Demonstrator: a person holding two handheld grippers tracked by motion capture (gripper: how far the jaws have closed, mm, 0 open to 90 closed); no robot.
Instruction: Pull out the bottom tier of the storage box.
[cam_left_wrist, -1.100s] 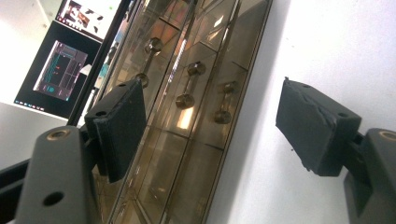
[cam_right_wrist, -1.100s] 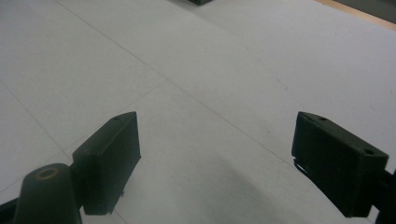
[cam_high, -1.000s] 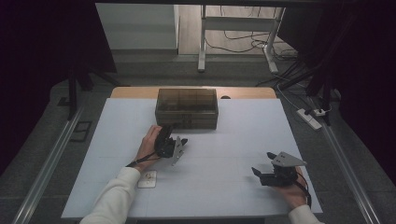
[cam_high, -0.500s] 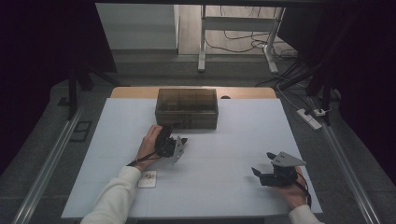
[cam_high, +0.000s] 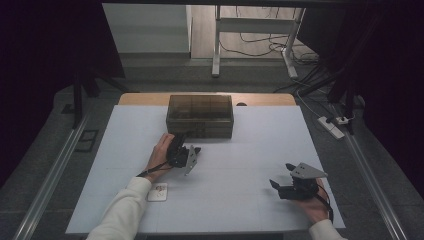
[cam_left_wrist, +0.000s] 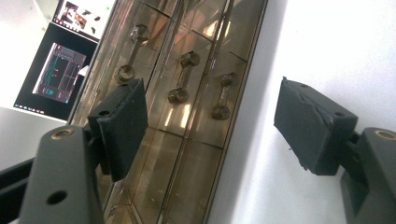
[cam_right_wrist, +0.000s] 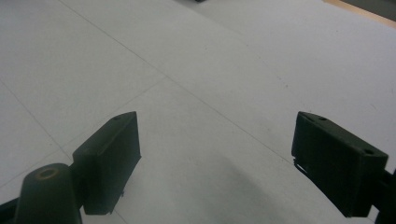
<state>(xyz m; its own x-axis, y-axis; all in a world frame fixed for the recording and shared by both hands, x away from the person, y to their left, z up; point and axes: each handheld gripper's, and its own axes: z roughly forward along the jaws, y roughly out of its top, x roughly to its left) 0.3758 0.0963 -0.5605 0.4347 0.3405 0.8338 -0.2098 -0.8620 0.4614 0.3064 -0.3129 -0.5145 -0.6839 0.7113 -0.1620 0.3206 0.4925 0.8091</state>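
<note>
left gripper (cam_high: 184, 152): jaws wide apart, nothing between, rolled on its side | right gripper (cam_high: 282, 176): jaws wide apart, nothing between, held low

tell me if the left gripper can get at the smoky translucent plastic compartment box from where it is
Probably yes: the left gripper sits just in front of the smoky translucent plastic compartment box, jaws open, nothing between them on the white table.

The smoky translucent plastic compartment box (cam_high: 200, 115) sits at the far middle of the white surface (cam_high: 250, 150). Just before the box, toward its left end, is the left gripper (cam_high: 192, 156). Well apart, before and right of the box, rests the right gripper (cam_high: 281, 176). A small white card (cam_high: 157, 192) lies before the box, near the front edge.
</note>
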